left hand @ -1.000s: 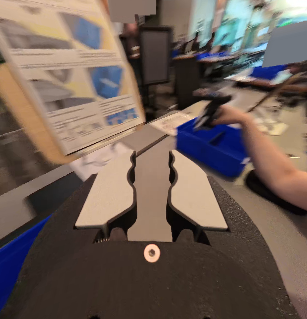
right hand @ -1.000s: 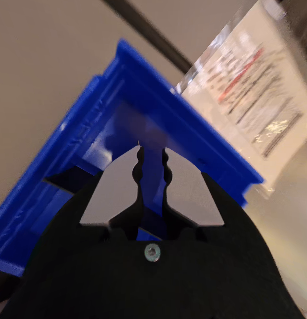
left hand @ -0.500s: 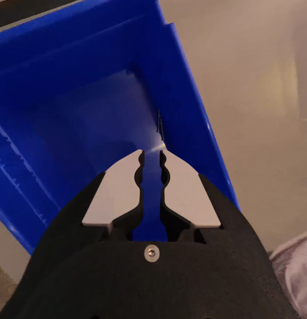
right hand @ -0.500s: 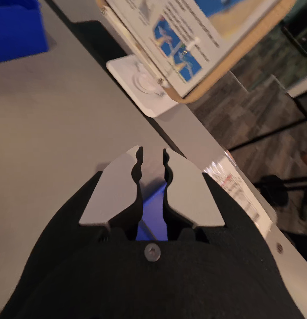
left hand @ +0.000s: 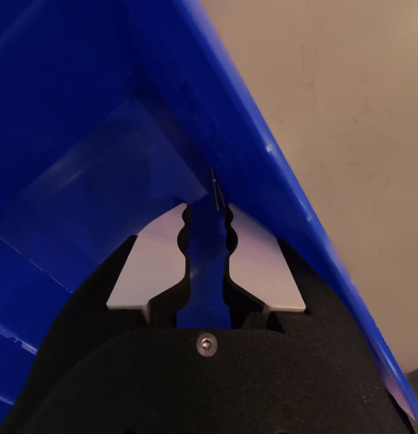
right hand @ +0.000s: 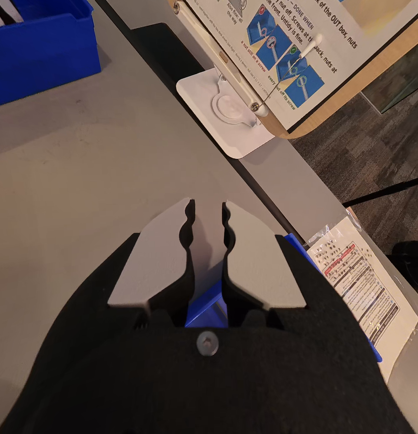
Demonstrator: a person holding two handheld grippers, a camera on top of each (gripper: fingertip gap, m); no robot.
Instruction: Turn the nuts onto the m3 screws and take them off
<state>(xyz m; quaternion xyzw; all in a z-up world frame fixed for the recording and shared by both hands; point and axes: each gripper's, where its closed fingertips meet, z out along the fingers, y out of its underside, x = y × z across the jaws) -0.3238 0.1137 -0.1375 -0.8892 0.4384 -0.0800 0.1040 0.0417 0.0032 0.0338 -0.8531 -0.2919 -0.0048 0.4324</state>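
In the left wrist view my left gripper [left hand: 208, 206] is open and empty, deep inside a blue bin [left hand: 250, 117]. Two thin dark screws [left hand: 217, 191] lie in the bin's corner where floor meets right wall, just beyond my fingertips and slightly right of the gap. No nut shows. In the right wrist view my right gripper [right hand: 208, 203] is open and empty, held above the grey table [right hand: 85, 176]. A second blue bin [right hand: 208, 305] sits right under it, mostly hidden by the gripper body.
A blue bin [right hand: 43, 54] stands at the far left of the table. A white stand [right hand: 226, 112] holds a tilted instruction board [right hand: 309, 47] at the table's far edge. A bagged printed sheet [right hand: 358, 288] lies at the right. Carpeted floor lies beyond the edge.
My left gripper swung down from looking across the room into the blue bin and closed in on the screws. My right gripper lifted out of its bin and tilted up toward the board.
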